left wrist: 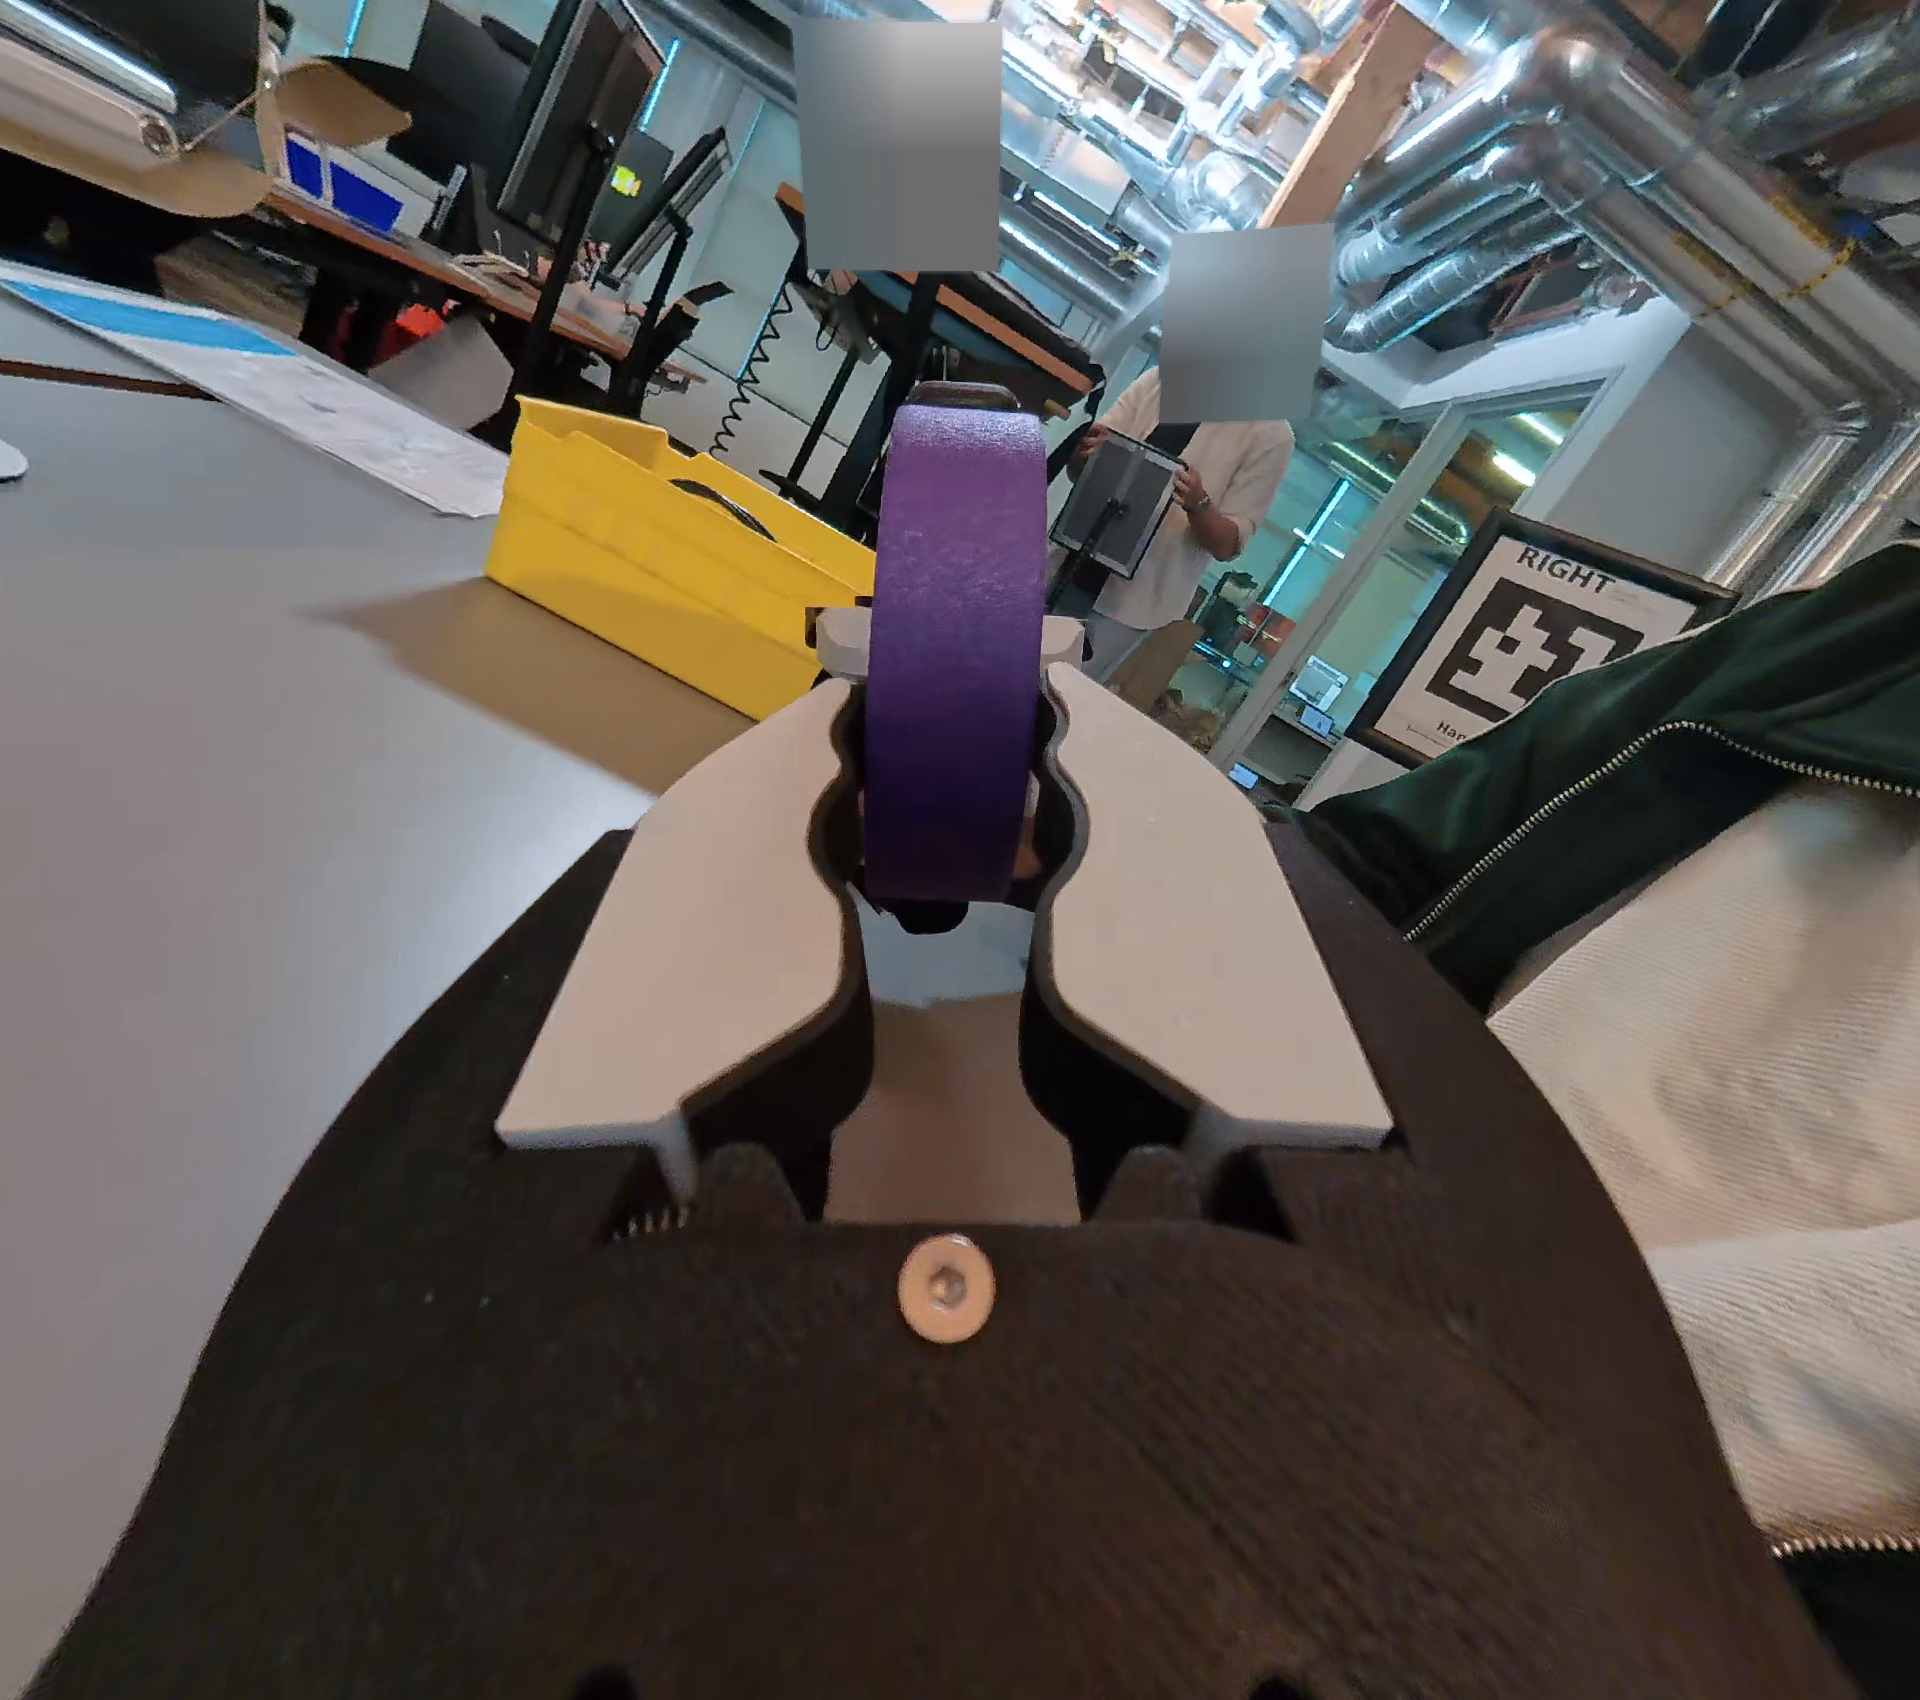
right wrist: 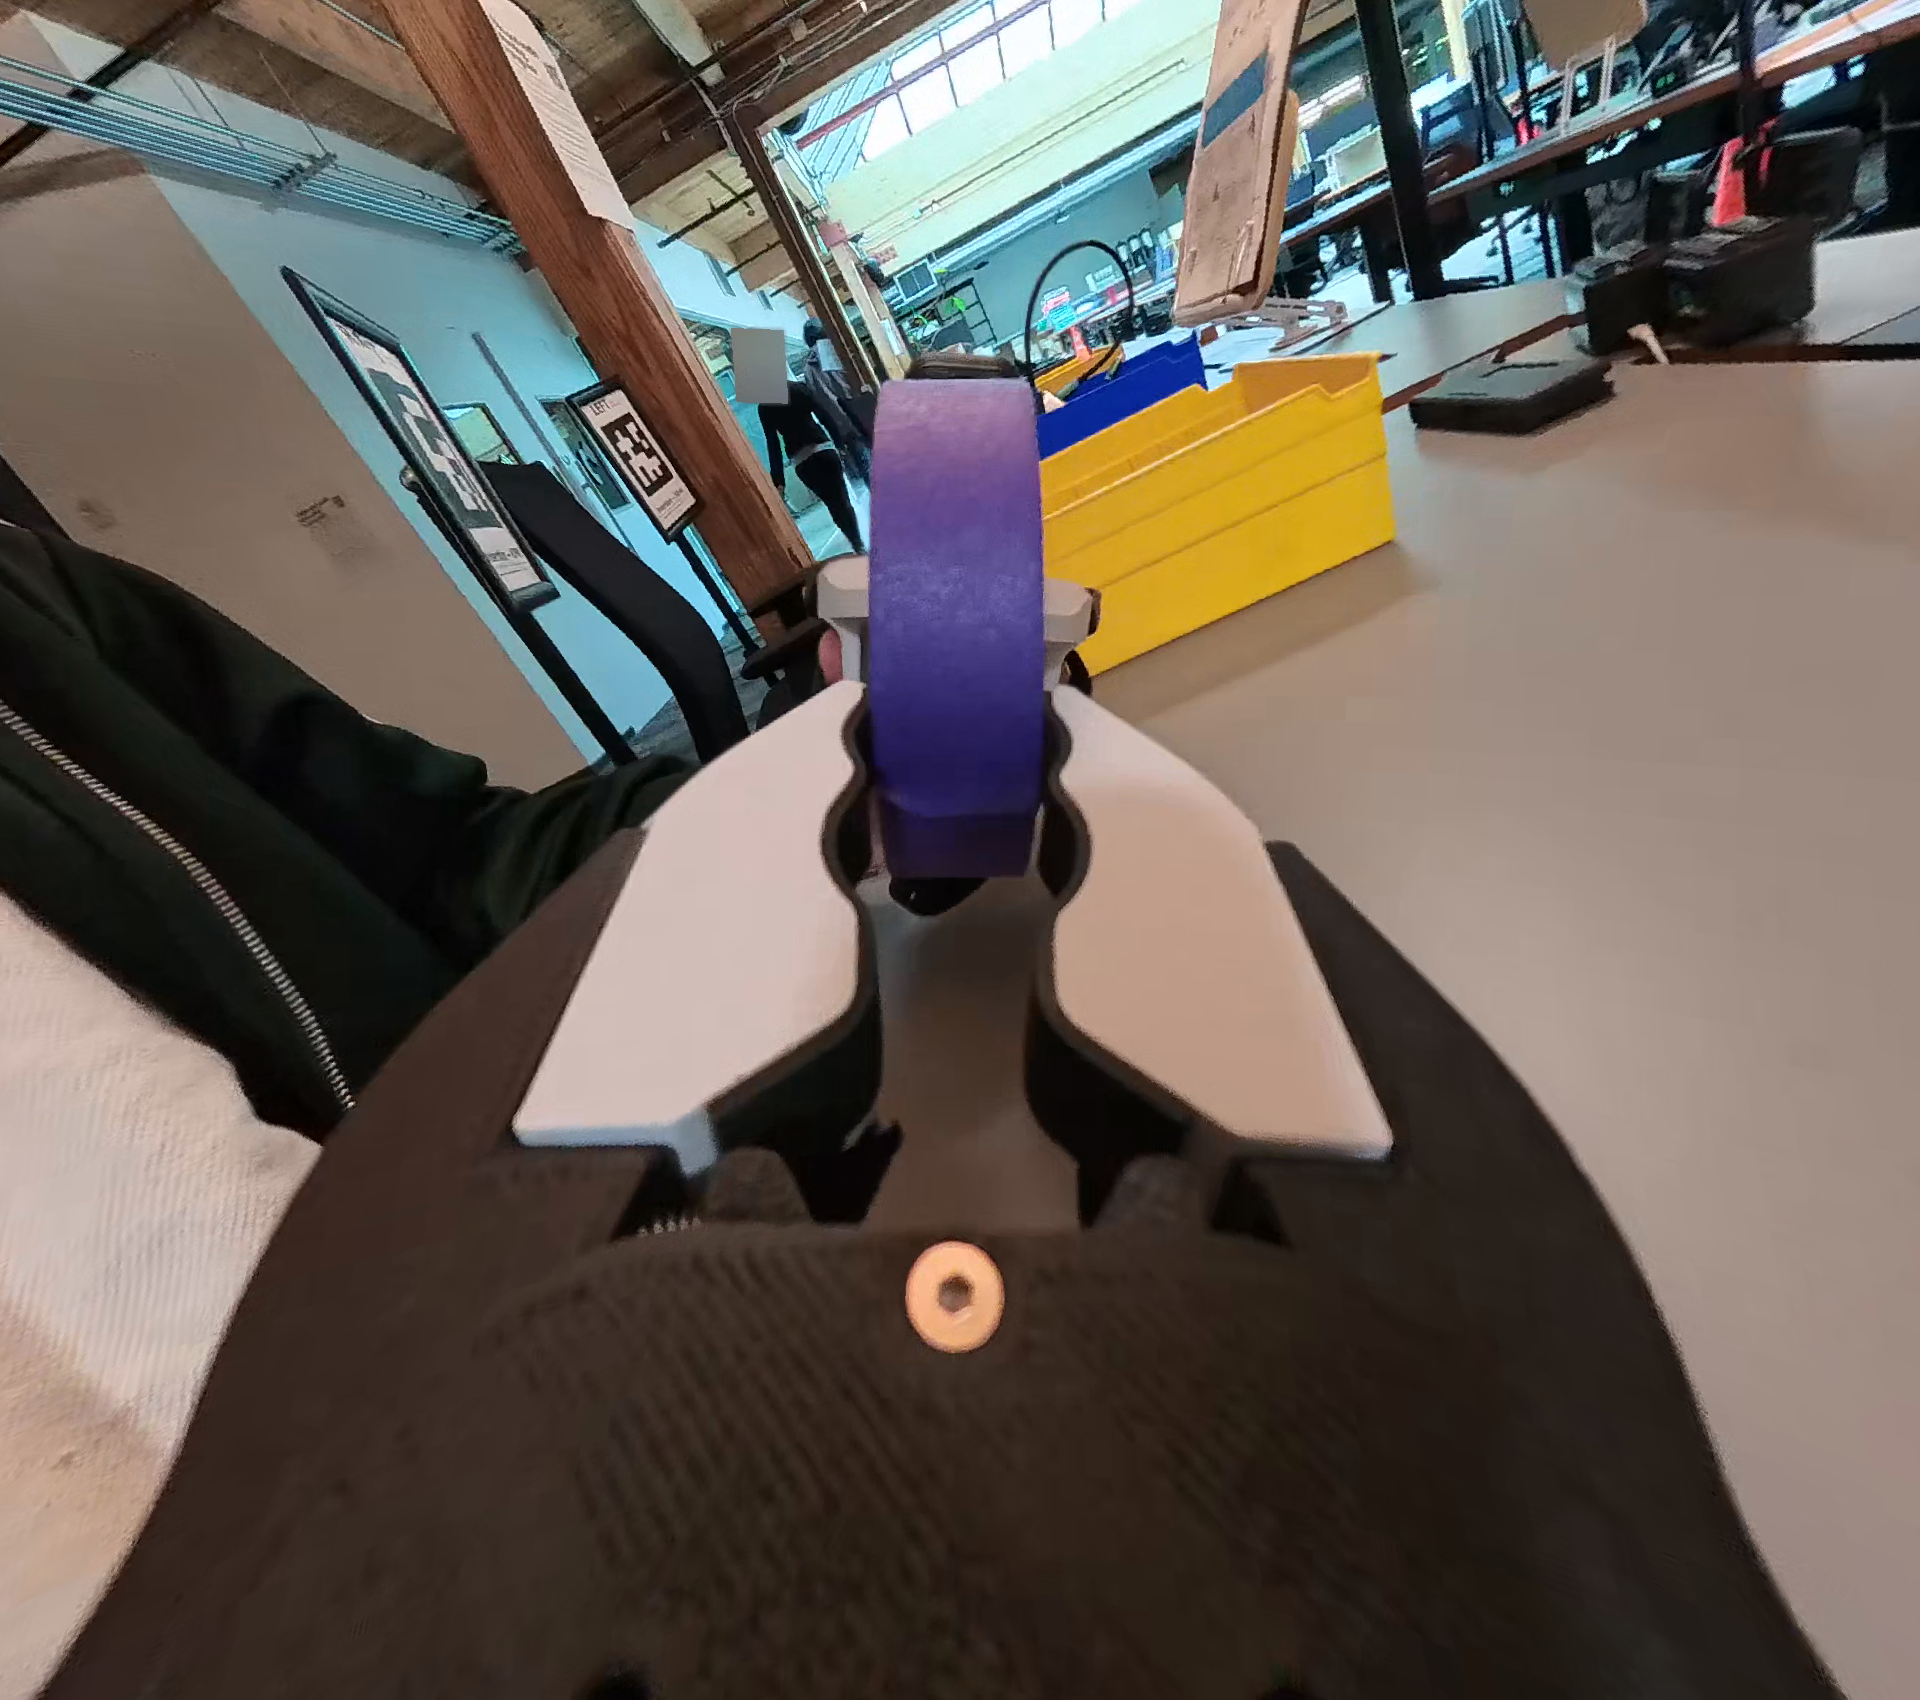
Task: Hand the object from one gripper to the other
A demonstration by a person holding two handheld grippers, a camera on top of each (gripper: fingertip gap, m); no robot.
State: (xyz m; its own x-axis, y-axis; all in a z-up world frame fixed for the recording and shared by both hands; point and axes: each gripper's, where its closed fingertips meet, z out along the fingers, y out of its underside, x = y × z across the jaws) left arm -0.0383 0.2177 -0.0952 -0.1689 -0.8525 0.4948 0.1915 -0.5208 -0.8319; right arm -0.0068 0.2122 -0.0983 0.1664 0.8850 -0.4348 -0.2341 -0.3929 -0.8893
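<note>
- Right now, on the left, my left gripper [left wrist: 954, 777] has its fingers pressed against both flat sides of the purple tape roll [left wrist: 956, 663], held upright above the grey table [left wrist: 260, 715].
- On the right, my right gripper [right wrist: 954, 767] clamps the same roll from the opposite side.
- Judging by the double grip, the handover is midway; next, one gripper must let go while the other holds firm.
- Behind sits a yellow bin [right wrist: 1226, 497].

You're in a workshop-style lab.
Around you: exposed silver ducts [left wrist: 1538, 123], timber beams [right wrist: 520, 123], long benches with monitors [left wrist: 582, 102], yellow parts bins [right wrist: 1216, 497].
</note>
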